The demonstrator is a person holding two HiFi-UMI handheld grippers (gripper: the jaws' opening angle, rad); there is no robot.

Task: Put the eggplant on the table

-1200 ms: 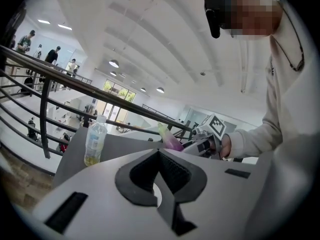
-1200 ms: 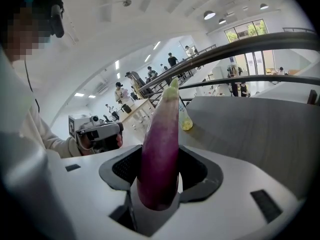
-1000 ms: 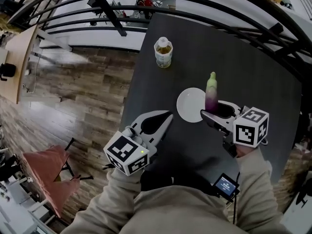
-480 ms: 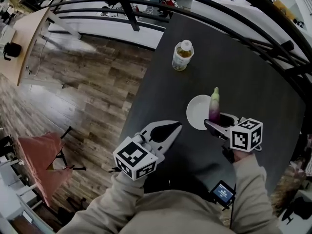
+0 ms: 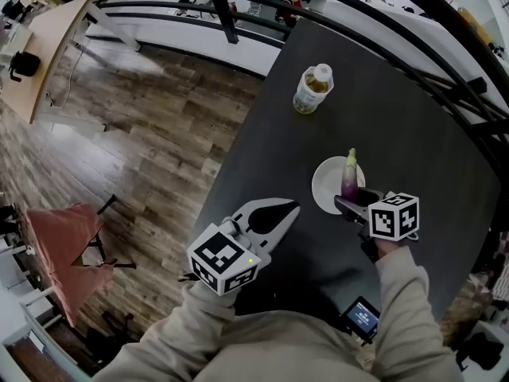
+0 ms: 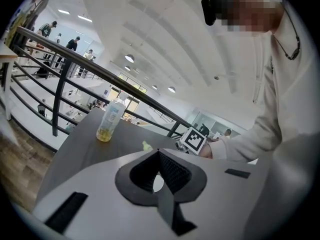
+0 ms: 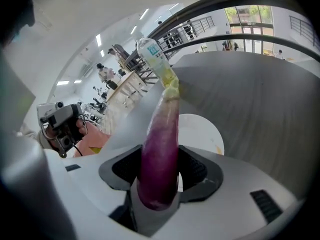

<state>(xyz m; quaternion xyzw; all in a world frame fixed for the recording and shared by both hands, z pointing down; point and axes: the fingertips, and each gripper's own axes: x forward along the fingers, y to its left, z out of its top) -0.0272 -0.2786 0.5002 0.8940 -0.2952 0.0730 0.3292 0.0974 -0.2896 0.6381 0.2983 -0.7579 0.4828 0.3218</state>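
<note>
A purple eggplant (image 5: 348, 177) with a green tip stands nearly upright, and my right gripper (image 5: 352, 200) is shut on its lower end. It hangs over the near right part of a white plate (image 5: 326, 188) on the dark table (image 5: 398, 118). The right gripper view looks along the eggplant (image 7: 161, 149) between the pads of the right gripper (image 7: 161, 171), with the plate (image 7: 202, 129) behind it. My left gripper (image 5: 293, 208) hovers to the left of the plate, shut and empty. The left gripper (image 6: 159, 153) has its tips together in its own view, and the eggplant's tip (image 6: 146, 145) shows beyond.
A plastic bottle (image 5: 312, 88) of yellowish drink stands at the table's far left part; the bottle (image 6: 110, 120) shows in both gripper views. A black railing (image 5: 223, 10) runs behind the table. Wooden floor (image 5: 135, 150) lies past the table's left edge, with a red chair (image 5: 60, 253).
My right gripper has sunk with the eggplant towards the plate. The left gripper has hardly shifted.
</note>
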